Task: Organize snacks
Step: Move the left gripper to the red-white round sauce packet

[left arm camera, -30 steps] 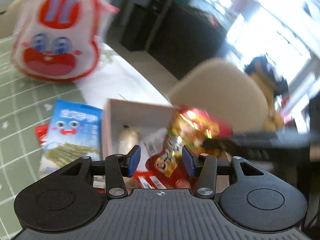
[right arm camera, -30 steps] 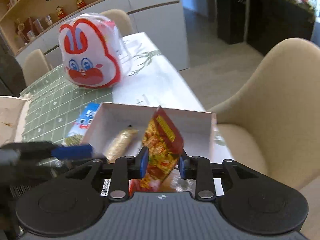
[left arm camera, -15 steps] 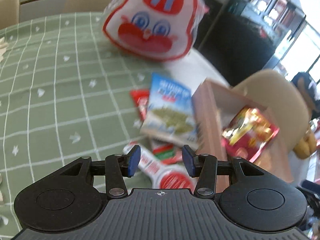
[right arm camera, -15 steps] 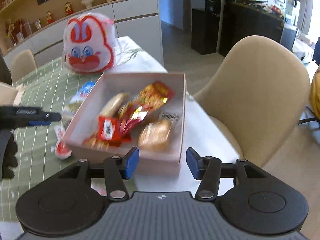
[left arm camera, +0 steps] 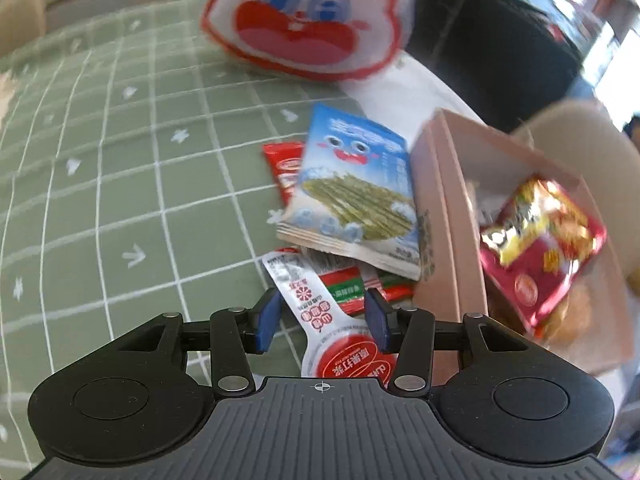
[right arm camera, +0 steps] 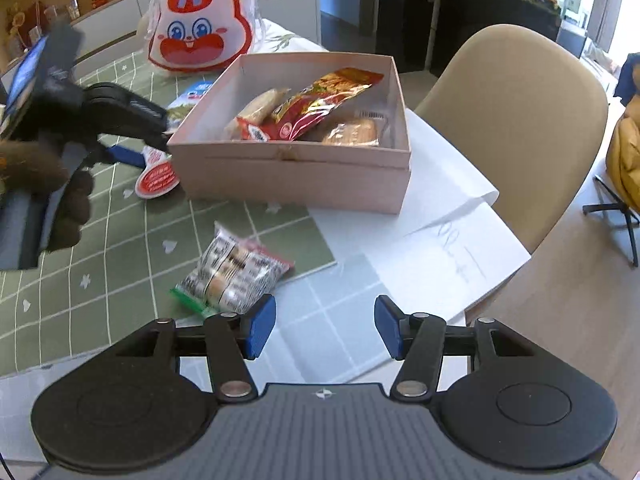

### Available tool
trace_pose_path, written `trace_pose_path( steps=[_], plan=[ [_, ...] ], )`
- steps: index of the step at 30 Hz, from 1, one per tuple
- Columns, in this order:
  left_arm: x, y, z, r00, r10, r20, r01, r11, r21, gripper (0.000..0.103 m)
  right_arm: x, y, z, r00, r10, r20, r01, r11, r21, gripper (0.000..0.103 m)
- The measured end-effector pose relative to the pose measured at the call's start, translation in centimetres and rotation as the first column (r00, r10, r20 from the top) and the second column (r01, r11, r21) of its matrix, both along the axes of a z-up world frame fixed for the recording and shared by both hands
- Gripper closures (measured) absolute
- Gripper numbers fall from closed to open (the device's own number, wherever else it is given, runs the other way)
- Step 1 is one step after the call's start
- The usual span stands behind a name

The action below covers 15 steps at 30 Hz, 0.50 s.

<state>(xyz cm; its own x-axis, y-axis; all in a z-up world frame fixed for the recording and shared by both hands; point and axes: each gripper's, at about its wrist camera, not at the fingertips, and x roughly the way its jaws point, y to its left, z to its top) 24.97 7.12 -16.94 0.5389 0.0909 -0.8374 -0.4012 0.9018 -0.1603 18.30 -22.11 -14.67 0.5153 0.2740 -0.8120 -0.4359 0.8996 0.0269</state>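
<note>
Pink cardboard box [right arm camera: 296,176] is sitting on the desk [right arm camera: 120,248] near its far right edge, next to the beige chair [right arm camera: 520,120], and it's holding several snacks: a red-and-gold packet [right arm camera: 320,100] lying diagonally on top, a pale wrapped roll [right arm camera: 256,106] at its left, a round brown pastry [right arm camera: 352,132] at front right. Left gripper [left arm camera: 320,316] is pointing down at the desk just left of the box, fingers apart and not pressing anything; a white-and-red round-ended sachet [left arm camera: 336,344] is lying on the cloth in the gap between them. Just beyond it a blue seaweed packet [left arm camera: 352,196] is resting on top of some red wrappers [left arm camera: 284,168], its right edge against the box's left wall. Right gripper [right arm camera: 324,328] is hovering over the near right part of the desk, fingers apart with nothing between them. A clear-wrapped pack with a green end [right arm camera: 232,276] is lying on the green checked cloth just left of its left fingertip [right arm camera: 260,326]. White paper sheets [right arm camera: 440,248] are covering the near right corner. A white-and-red rabbit-face bag [right arm camera: 200,20] is standing at the far edge, behind the box.
</note>
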Motion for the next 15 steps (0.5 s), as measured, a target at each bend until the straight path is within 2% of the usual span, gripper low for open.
trace_pose_path(
  steps=[2,6,8,10,13,15],
  plan=[
    [-0.7,-1.0,-0.1,0.995,-0.100,0.002,0.100,0.994,0.042,0.057,-0.6,0.0,-0.1,1.000,0.007,0.013,-0.007,1.000,-0.014,0.047],
    [-3.5,-2.0,-0.4,0.966,-0.260,-0.005,0.258,0.957,0.134,0.055,-0.8,0.0,-0.6,1.000,0.012,0.016,-0.012,0.999,-0.035,0.044],
    [-5.0,-2.1,-0.4,0.953,-0.303,-0.010,0.300,0.940,0.162,0.055,-0.7,0.0,-1.0,1.000,0.012,0.002,-0.012,0.999,-0.034,0.044],
    [-6.2,-2.0,-0.2,0.950,-0.311,0.001,0.307,0.939,0.158,0.055,-0.5,0.1,-1.3,1.000,0.015,-0.012,-0.015,0.999,-0.032,0.044],
    [-8.6,-1.2,1.0,0.960,-0.273,0.056,0.265,0.957,0.118,0.055,-0.4,0.3,-1.7,1.000,0.019,-0.025,-0.020,0.999,-0.030,0.044],
    [-9.8,-1.3,1.6,0.961,-0.265,0.079,0.255,0.960,0.114,0.056,-0.3,0.3,-2.0,0.999,0.018,-0.031,-0.019,1.000,-0.023,0.041]
  ],
)
